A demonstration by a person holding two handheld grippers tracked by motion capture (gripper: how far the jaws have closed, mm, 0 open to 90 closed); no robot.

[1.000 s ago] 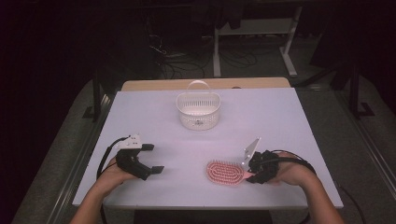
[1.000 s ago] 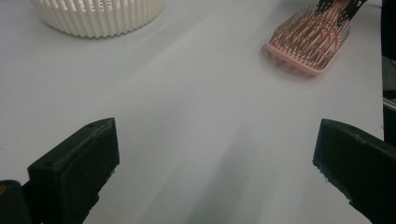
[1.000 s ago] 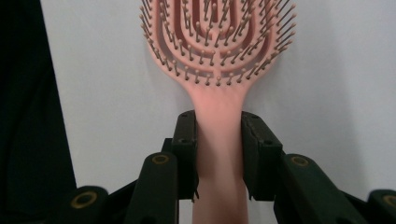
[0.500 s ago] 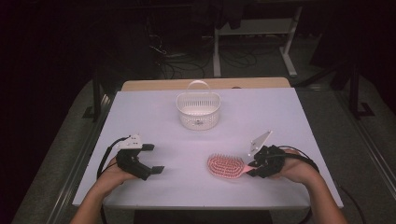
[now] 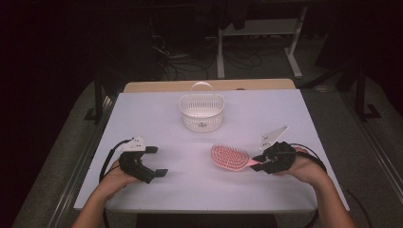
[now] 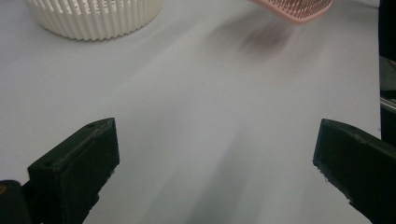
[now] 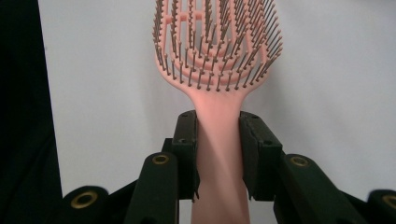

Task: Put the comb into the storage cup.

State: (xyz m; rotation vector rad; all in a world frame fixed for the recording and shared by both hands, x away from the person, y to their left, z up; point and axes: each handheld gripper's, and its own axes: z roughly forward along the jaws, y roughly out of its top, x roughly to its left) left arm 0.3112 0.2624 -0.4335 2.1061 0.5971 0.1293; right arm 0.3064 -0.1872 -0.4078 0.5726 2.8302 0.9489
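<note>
The brush (image 7: pixel 218 70) is clamped at its handle by the right tongs (image 7: pixel 218 154), while the left tongs (image 6: pixel 210 172) are held apart above the worktop (image 5: pixel 285 114).

We see a white ribbed basket (image 5: pixel 202 113) with an upright handle standing on the pale tabletop (image 5: pixel 157 118) near its far edge. Beyond, white desk legs (image 5: pixel 221 57) and loose cables (image 5: pixel 176 66) sit in the dark.

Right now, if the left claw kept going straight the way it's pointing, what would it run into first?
Probably nothing soon. The left claw stands open over bare table. The white basket lies off to one side, the pink brush to the other, though depth is unclear.
</note>
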